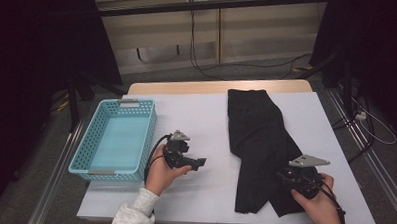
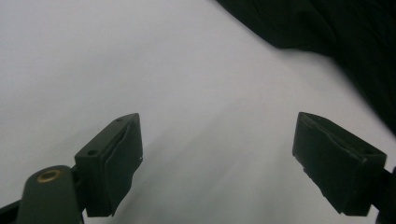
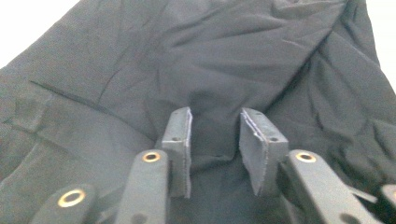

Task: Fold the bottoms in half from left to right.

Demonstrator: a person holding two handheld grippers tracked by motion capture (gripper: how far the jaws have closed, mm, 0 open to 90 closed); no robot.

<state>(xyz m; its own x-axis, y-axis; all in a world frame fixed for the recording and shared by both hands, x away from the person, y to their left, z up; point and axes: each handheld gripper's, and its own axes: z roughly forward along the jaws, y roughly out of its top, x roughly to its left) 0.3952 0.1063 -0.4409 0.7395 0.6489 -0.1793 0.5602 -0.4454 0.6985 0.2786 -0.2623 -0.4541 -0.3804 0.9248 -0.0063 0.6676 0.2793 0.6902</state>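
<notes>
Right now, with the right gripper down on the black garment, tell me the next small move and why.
Probably finish closing the right gripper on the black garment: its jaws stand narrowly apart with a fold of cloth bunched between them, apparently not yet pinched. The left gripper waits wide open over bare white table, so lifting should come after the pinch.

A black garment (image 1: 263,144) lies lengthwise on the white table (image 1: 201,112). The right gripper (image 1: 284,176) rests on its near end — the left gripper (image 1: 200,163) hovers beside a blue basket (image 1: 83,153).
</notes>
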